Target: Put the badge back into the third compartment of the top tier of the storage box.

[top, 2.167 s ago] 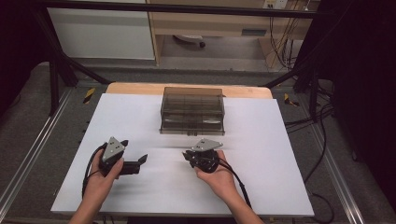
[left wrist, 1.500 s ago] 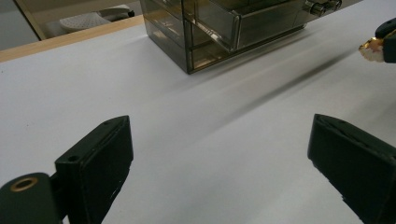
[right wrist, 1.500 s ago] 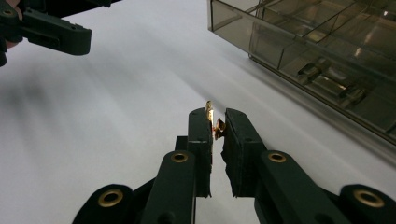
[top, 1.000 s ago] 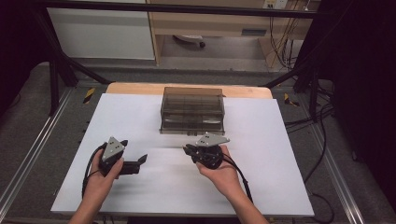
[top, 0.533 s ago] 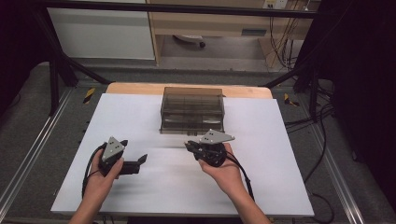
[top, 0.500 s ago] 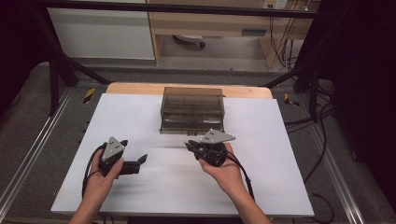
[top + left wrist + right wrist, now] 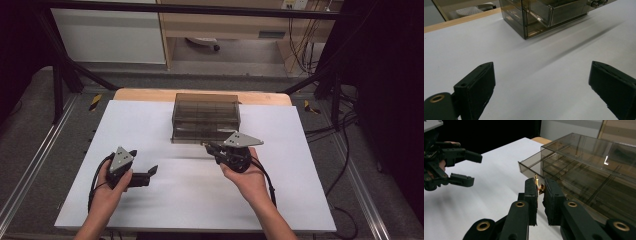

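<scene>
The drawer box (image 7: 205,117) is set at the table's (image 7: 150,120) far middle. The right gripper (image 7: 539,188) is clamped on what looks like a small brass knob (image 7: 538,187) of a drawer (image 7: 530,166). The left gripper (image 7: 151,172) is held wide apart, well clear.

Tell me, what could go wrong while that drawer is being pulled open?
The right gripper pinches only a tiny gold knob, so it might slip off. The left gripper hangs open away from the smoky plastic drawer box, which nothing steadies, so the box might slide across the white tabletop instead of the drawer opening.
</scene>
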Demonstrator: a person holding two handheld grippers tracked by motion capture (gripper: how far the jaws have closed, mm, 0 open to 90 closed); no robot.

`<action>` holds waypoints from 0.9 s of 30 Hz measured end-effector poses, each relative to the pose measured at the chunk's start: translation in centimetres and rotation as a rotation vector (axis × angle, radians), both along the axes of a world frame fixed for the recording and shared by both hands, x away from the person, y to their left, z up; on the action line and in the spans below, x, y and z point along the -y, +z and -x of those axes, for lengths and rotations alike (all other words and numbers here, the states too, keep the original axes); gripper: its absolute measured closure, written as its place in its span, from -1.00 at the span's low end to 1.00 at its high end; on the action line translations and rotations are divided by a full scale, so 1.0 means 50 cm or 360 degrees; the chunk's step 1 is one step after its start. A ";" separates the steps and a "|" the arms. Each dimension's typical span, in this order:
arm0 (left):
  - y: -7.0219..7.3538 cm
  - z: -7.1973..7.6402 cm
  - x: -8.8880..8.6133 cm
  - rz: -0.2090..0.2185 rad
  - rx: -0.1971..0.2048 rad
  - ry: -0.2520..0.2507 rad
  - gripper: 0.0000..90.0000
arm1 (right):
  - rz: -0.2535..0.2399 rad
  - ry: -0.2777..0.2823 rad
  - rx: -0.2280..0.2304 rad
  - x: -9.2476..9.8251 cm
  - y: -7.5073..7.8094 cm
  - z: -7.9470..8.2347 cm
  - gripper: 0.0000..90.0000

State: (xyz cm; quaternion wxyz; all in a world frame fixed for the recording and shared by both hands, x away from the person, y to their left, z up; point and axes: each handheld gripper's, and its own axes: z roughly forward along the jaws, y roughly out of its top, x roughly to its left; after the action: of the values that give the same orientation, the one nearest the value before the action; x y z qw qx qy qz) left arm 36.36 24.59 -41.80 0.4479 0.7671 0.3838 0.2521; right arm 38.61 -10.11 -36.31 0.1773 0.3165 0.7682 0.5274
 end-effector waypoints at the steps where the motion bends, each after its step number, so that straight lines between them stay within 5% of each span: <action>1: 0.000 0.000 0.000 0.0002 0.0000 0.0001 -0.85 | -0.0004 0.0000 0.0004 0.000 0.003 -0.002 0.81; 12: 0.003 0.004 -0.008 0.0022 0.0016 0.0052 -0.85 | 0.0095 0.0093 0.0040 -0.052 0.041 -0.042 0.80; 16: 0.002 0.005 -0.008 0.0027 0.0008 0.0055 -0.85 | 0.0060 0.0073 0.0048 -0.057 0.044 -0.051 0.81; 17: 0.001 0.004 -0.007 0.0032 0.0004 0.0058 -0.85 | 0.0001 0.0032 0.0054 -0.054 0.039 -0.055 0.81; 27: 0.002 0.003 -0.010 0.0043 0.0005 0.0062 -0.84 | 0.0013 -0.0035 0.0055 -0.036 0.035 -0.068 0.80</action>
State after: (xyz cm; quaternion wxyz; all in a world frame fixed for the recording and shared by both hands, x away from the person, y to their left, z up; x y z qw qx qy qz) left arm 36.24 25.09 -41.71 0.4539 0.7530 0.4013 0.2567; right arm 42.00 -8.30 -34.58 0.1977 0.3150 0.7637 0.5277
